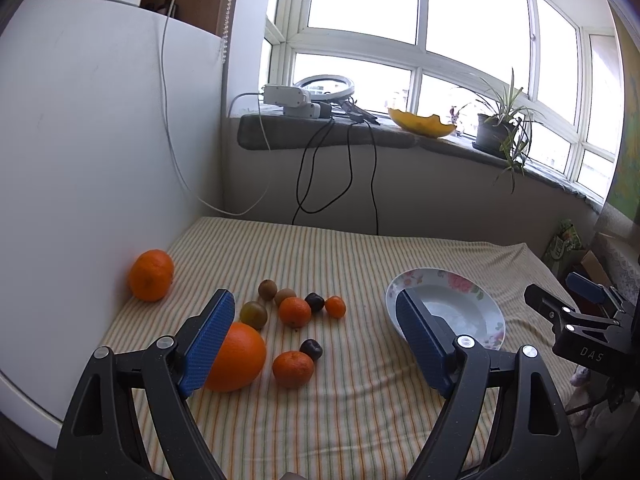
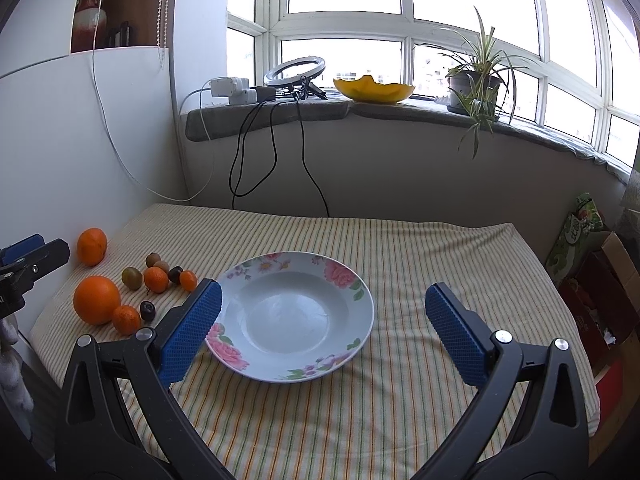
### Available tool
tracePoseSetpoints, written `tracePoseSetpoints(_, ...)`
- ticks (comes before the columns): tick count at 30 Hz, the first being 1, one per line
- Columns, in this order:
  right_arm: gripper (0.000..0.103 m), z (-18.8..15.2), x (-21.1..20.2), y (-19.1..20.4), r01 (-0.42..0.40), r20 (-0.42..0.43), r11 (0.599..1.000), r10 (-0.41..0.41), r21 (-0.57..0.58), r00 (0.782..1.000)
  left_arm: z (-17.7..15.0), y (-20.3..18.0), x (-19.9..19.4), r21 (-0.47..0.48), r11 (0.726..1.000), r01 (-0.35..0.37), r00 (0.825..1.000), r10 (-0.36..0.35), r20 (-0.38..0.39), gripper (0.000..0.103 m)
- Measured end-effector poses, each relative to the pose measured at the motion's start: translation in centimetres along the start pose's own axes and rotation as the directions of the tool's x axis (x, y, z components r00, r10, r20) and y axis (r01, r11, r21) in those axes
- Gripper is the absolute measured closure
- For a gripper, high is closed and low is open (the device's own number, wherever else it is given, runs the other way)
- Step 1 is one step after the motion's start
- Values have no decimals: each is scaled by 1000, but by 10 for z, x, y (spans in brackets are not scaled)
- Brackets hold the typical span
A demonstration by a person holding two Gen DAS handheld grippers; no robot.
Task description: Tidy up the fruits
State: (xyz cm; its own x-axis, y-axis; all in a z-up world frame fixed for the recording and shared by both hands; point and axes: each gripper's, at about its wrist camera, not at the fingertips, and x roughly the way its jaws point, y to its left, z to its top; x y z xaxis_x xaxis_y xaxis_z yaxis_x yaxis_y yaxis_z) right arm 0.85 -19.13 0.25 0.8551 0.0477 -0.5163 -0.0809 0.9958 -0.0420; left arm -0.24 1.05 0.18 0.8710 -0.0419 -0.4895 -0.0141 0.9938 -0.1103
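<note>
The fruits lie loose at the left of the striped desk (image 2: 400,248), so the left tool (image 1: 316,336), spread wide and holding nothing, is the nearer one. A large orange (image 1: 236,356) sits just beside its left pad, with mandarins, kiwis and dark plums clustered just beyond, and another orange (image 1: 151,275) stands apart by the white panel. The floral plate (image 2: 360,300) lies to the right of the cluster, with nothing in it. The right tool (image 2: 322,328), also spread and holding nothing, hovers facing the plate.
</note>
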Motion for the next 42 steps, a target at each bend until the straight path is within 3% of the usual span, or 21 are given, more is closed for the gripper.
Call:
tracePoseSetpoints(12,0,2,8,16,-74,-19,997,73,-28,997,-10,37,3,-55,997,-57,998,55,-32,20)
tracePoseSetpoints(22,0,10,23,41,-193,-57,979,190,-59,980,-29,66,7,-94,992,-84,993,76,-86,20)
tracePoseSetpoints(26,0,12,34,57,-271,-96,960,264,-68,960,-39,76,15,-125,989,-75,990,59,-128,20)
tracePoseSetpoints(30,0,15,48,76,-359,-158,932,347,-54,925,-49,84,23,-147,987,-65,986,41,-164,21)
tracePoseSetpoints(35,0,18,63,105,-420,-216,903,394,-89,893,-57,90,32,-171,984,-55,981,21,-193,22)
tracePoseSetpoints(42,0,14,89,142,-520,-331,847,463,-107,822,-66,96,46,-195,980,-30,976,-14,-218,23)
